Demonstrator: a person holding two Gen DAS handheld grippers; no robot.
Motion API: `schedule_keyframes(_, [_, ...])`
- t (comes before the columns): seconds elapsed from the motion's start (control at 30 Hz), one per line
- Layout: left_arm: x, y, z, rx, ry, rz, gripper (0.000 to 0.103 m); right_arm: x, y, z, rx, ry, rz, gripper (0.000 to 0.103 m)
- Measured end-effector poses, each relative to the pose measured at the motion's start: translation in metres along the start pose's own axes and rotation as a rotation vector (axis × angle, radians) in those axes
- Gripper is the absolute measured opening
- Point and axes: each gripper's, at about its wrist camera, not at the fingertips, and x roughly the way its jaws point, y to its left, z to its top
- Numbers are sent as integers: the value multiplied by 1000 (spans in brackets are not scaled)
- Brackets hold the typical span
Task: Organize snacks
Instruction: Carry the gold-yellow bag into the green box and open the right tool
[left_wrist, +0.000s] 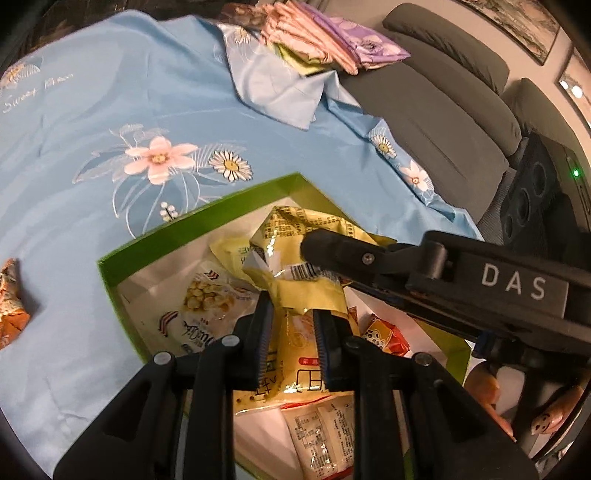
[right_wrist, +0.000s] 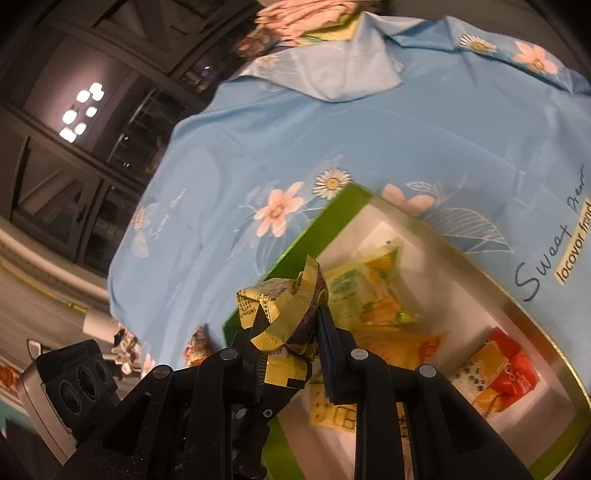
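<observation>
Left wrist view: yellow snack packet (left_wrist: 295, 306) hung over green box (left_wrist: 207, 218), near its right wall, clamped by left gripper (left_wrist: 291, 339) low and right gripper (left_wrist: 317, 247) at crumpled top, likely for steady lowering inside. Box sat on blue floral cloth (left_wrist: 110, 110). Loose orange packet (left_wrist: 11, 306) at cloth's left edge, blurred.

"DAS" on the right gripper (left_wrist: 517, 286); "Sweet" and "locovor" on the blue cloth (right_wrist: 369, 129).
</observation>
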Motion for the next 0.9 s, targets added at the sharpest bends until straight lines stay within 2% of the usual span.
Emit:
schedule_keyframes(0.1, [6,3,0,-15,18,15,19,5,-7,2,32,23,4,25])
schedule_keyframes(0.43, [20,8,-4,-50,66,-6,18,17,-16,4,58,58,-37,25])
schedule_keyframes(0.9, [26,9,-6,-57,89,2,26,18,-22,5,76,52,-101,25])
